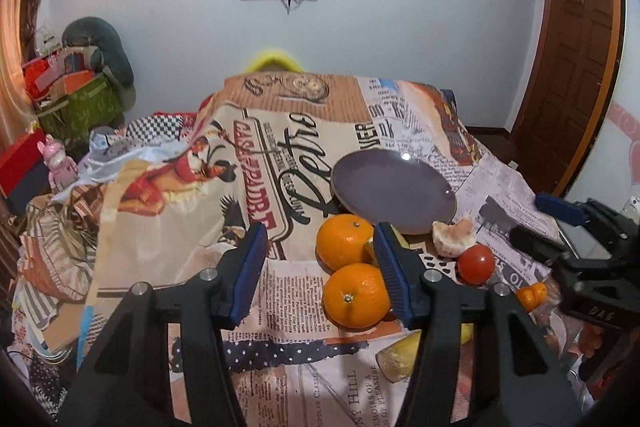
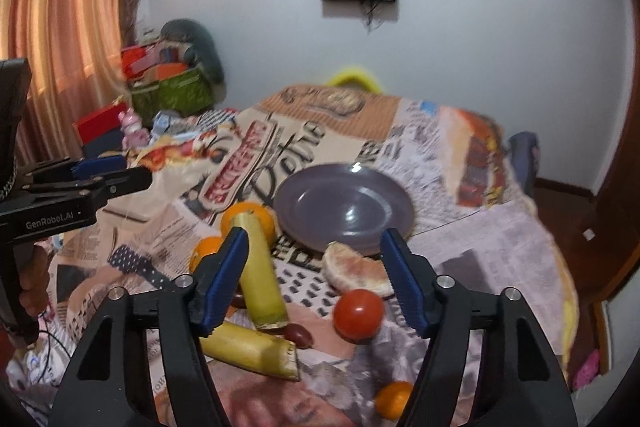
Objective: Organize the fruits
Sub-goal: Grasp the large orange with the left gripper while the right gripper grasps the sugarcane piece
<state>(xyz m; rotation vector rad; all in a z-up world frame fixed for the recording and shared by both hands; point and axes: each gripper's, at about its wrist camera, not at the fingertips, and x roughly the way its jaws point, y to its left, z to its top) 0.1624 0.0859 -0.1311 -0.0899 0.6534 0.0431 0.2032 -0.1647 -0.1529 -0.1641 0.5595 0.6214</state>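
Note:
A grey-purple plate [image 1: 394, 193] [image 2: 344, 207] lies empty on the printed cloth. Two oranges [image 1: 345, 241] [image 1: 356, 295] sit just before it, beside my open left gripper [image 1: 320, 259], whose right finger hides part of them. My right gripper [image 2: 314, 267] is open and empty above a red tomato [image 2: 359, 315] [image 1: 476, 263], a peeled citrus piece [image 2: 356, 273] [image 1: 454, 237] and two yellow-green cane pieces [image 2: 260, 271] [image 2: 252, 349]. A small orange [image 2: 394, 399] [image 1: 531, 295] lies nearest.
The printed cloth [image 1: 280, 155] covers a bed or table. Clutter, a green box [image 1: 80, 107] and a pink toy [image 1: 60, 161] stand at the left. A dark grape-like fruit [image 2: 299, 334] lies by the cane. A wooden door [image 1: 576, 67] is at the right.

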